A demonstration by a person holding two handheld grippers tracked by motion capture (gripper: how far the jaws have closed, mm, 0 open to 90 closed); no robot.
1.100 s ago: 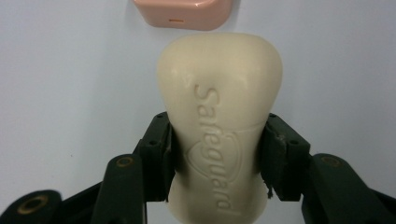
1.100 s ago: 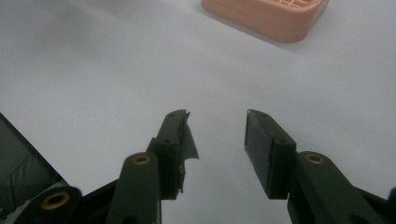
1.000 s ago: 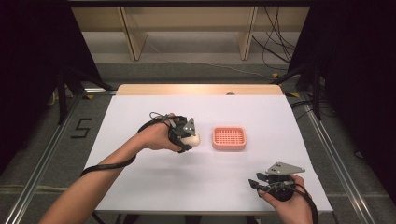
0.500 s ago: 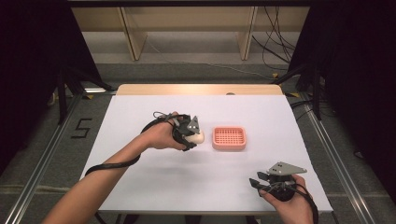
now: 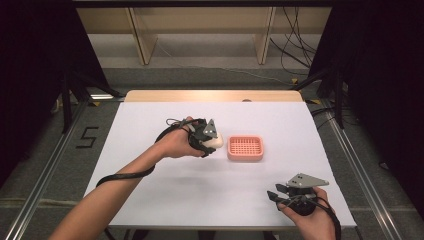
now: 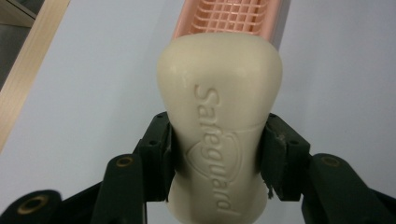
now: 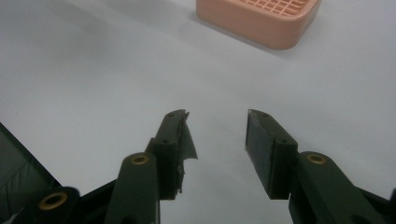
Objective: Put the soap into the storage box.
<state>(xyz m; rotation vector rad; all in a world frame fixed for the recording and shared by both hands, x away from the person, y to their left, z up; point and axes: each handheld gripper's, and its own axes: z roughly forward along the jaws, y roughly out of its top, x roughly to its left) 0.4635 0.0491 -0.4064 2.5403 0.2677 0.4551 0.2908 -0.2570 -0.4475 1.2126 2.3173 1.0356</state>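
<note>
The left gripper [image 6: 217,154] squeezes the soap [image 6: 218,116] tight and has crept closer to the pink tray [image 5: 245,148]. It looks just above the table, I think. The right gripper [image 7: 217,140] has opened wider, empty. Next, the soap goes in.

One soap bar [image 5: 215,141], one pink soap dish [image 5: 245,148], and one white table [image 5: 200,190].
</note>
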